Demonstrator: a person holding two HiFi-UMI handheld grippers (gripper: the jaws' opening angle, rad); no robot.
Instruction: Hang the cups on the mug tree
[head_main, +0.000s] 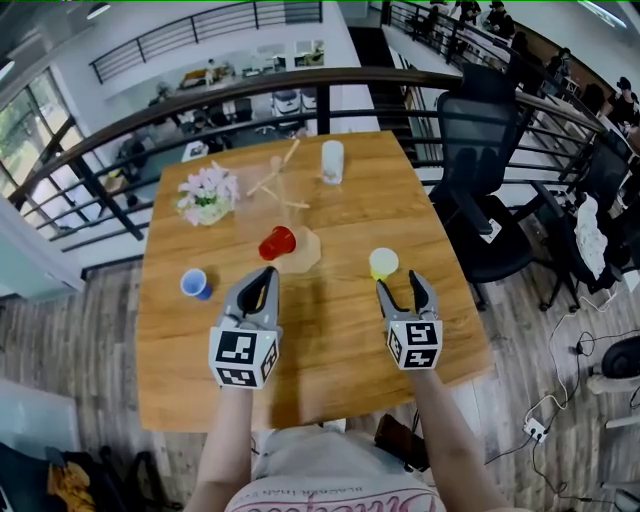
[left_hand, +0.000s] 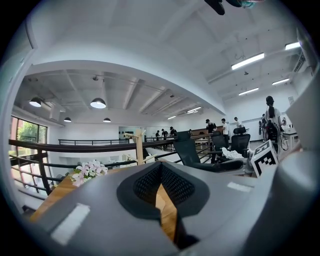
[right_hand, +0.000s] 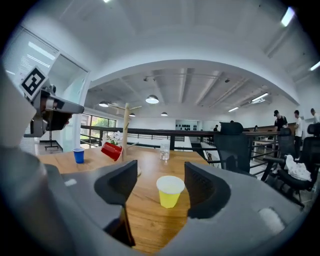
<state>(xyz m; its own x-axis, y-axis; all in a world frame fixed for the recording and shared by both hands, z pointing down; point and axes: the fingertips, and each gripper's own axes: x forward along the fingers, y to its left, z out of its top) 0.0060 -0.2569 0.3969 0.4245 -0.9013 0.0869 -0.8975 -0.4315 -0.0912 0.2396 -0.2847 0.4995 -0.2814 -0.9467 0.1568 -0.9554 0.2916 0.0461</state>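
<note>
Wooden table (head_main: 340, 340). Right gripper (head_main: 400, 284) jaws wide, yellow cup (head_main: 383, 263) just ahead: advance level, centre it, squeeze gently. Left gripper (head_main: 267, 274) closed, empty.

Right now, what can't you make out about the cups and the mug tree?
Red cup: whether it hangs on a peg of the mug tree; too small in the head view, and in the right gripper view the cup covers any peg.
Blue cup and yellow cup: hidden in the left gripper view behind the body of the left tool.
Clear glass: contents, too small.
</note>
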